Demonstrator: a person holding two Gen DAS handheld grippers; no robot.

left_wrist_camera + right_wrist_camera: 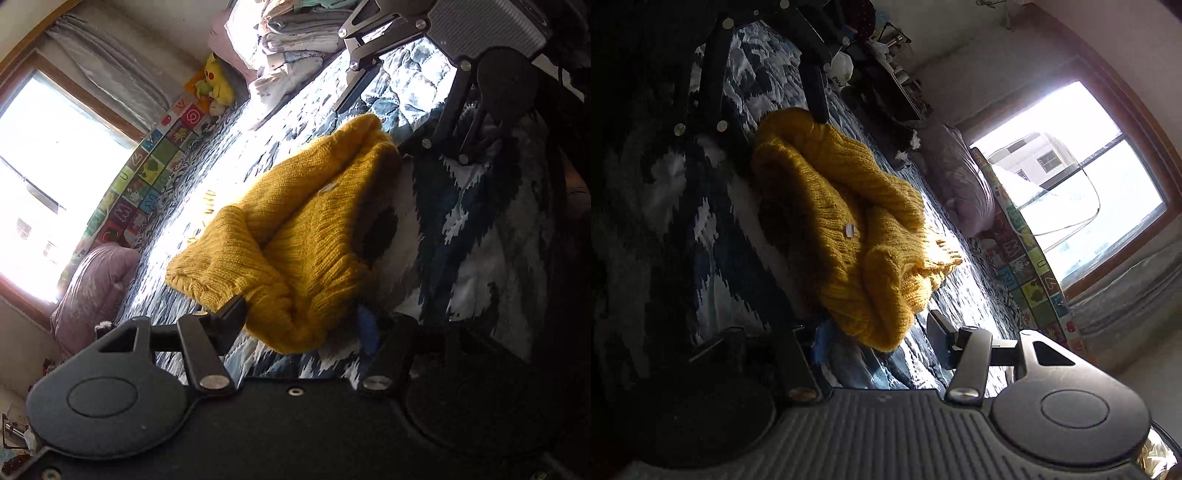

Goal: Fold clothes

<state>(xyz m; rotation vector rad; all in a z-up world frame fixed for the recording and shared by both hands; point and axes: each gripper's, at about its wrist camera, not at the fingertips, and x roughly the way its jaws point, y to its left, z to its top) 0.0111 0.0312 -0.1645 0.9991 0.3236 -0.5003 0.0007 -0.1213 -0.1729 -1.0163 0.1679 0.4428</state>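
A mustard-yellow knitted sweater lies bunched and partly folded on a bed with a blue-and-white patterned quilt. My left gripper is open, its two fingers standing wide on either side of the sweater's near end. From the opposite end my right gripper is open too, straddling the other end of the sweater. Each gripper shows in the other's view: the right gripper at the sweater's far end, the left gripper in shadow. A small white tag shows on the knit.
A stack of folded bedding and a yellow plush toy sit at one end of the bed. An alphabet mat lines the wall under a bright window. A pink pillow and a cluttered shelf are at the other end.
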